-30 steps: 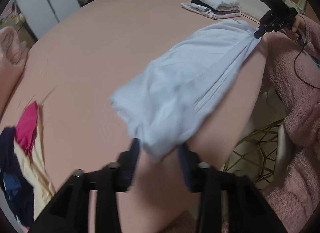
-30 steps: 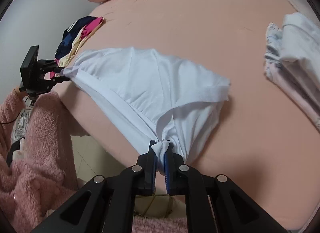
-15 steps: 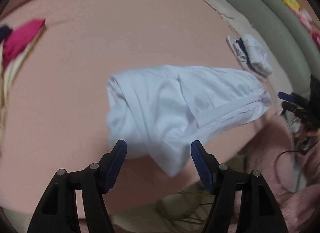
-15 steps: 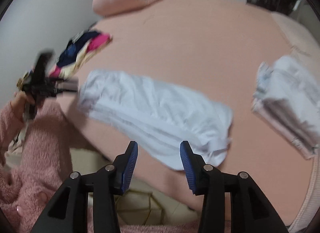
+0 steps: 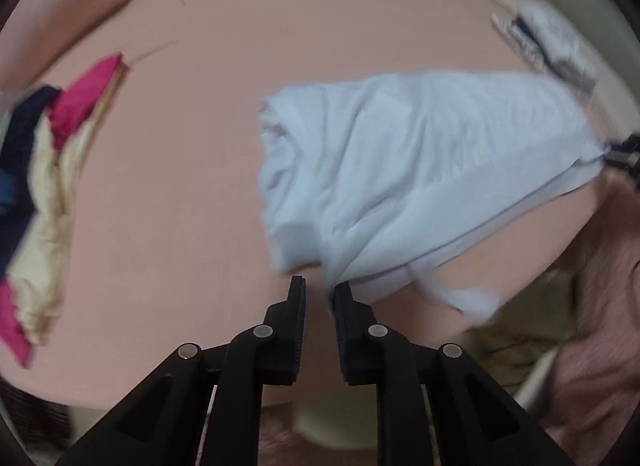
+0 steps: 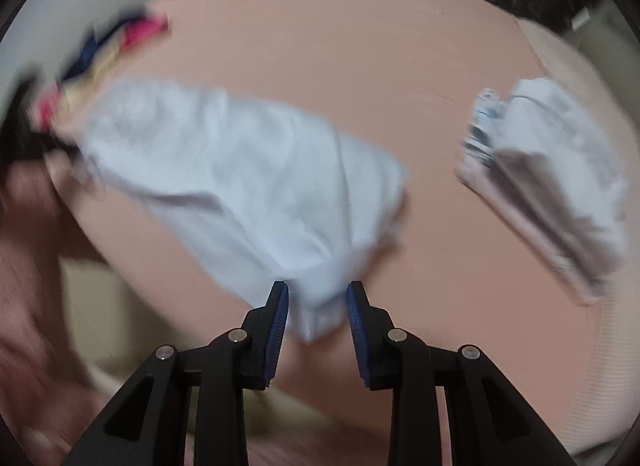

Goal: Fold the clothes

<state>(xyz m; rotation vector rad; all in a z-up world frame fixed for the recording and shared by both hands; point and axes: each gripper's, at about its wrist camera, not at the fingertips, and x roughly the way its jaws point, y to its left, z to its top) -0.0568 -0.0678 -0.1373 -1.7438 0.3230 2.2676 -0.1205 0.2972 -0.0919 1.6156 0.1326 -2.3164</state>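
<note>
Left wrist view: my left gripper (image 5: 319, 286) is narrowed near the white garment's (image 5: 420, 169) corner at the bed (image 5: 180, 185) edge; grip unclear. Right wrist view: my right gripper (image 6: 317, 292) stands apart around the opposite corner, not pinching, ready to pull it flat.

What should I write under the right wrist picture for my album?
Open right tongs hover at the edge of a white garment on the pink bed, beside folded clothes.
</note>
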